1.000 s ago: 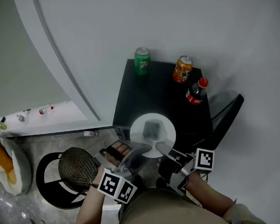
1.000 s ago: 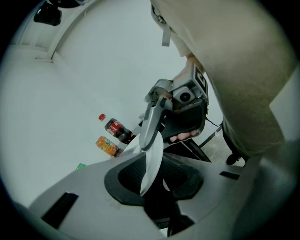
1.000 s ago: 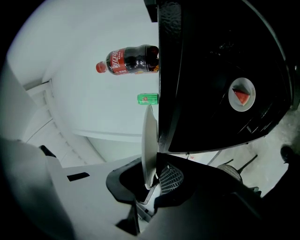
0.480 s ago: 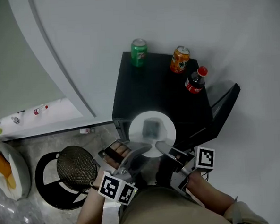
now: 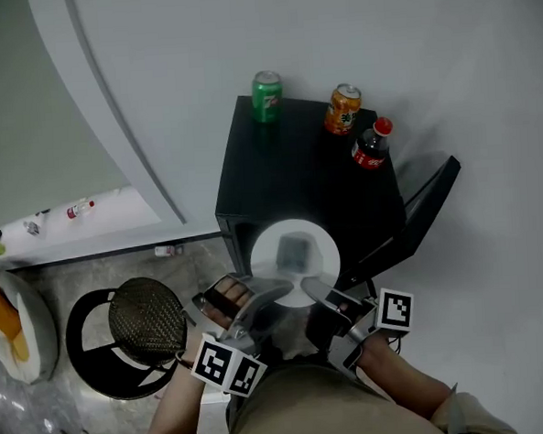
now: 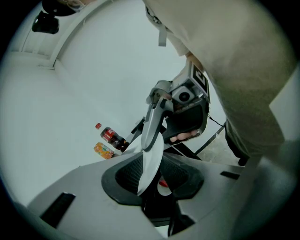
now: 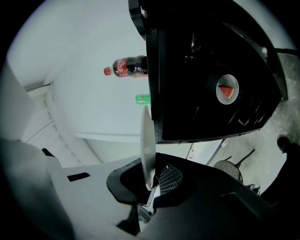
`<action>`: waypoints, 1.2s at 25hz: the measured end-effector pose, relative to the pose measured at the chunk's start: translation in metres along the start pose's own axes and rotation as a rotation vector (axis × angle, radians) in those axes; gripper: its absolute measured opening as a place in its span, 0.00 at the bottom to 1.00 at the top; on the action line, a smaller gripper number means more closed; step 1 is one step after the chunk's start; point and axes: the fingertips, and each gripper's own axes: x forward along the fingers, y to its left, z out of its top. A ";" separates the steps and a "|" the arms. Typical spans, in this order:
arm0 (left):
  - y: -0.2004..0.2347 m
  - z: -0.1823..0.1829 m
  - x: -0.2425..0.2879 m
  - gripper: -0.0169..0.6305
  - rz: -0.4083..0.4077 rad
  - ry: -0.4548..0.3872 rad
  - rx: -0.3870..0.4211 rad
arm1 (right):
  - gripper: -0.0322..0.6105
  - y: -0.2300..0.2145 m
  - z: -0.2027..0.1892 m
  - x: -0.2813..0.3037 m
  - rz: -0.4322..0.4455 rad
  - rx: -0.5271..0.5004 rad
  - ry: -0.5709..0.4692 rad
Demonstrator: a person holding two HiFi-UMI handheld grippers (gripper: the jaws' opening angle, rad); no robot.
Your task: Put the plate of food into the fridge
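A white plate (image 5: 267, 256) with a small greyish piece of food (image 5: 295, 249) is held level in front of the black mini fridge (image 5: 297, 178), whose door (image 5: 420, 213) swings open to the right. My left gripper (image 5: 263, 294) is closed on the plate's near-left rim, and my right gripper (image 5: 318, 287) on its near-right rim. The left gripper view shows the plate (image 6: 151, 161) edge-on between the jaws, with the other gripper (image 6: 155, 112) at its far rim. In the right gripper view the plate's rim (image 7: 148, 150) sits between nearly closed jaws, next to the fridge (image 7: 201, 56).
On top of the fridge stand a green can (image 5: 266, 95), an orange can (image 5: 343, 109) and a cola bottle (image 5: 370, 146). A black mesh stool (image 5: 145, 325) stands on the floor to the left. A white disc with a red wedge (image 7: 227, 91) shows against the fridge's black.
The plate stays gripped by both grippers and has crept slightly up toward the fridge front. The whole view has shifted a little.
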 end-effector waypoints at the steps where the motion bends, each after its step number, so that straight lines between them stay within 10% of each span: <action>1: -0.002 0.002 0.000 0.17 0.007 0.006 0.000 | 0.11 -0.001 0.000 -0.003 0.001 -0.004 0.000; 30: -0.083 0.060 -0.027 0.20 0.048 0.057 -0.245 | 0.10 -0.037 -0.025 -0.107 -0.010 0.004 -0.003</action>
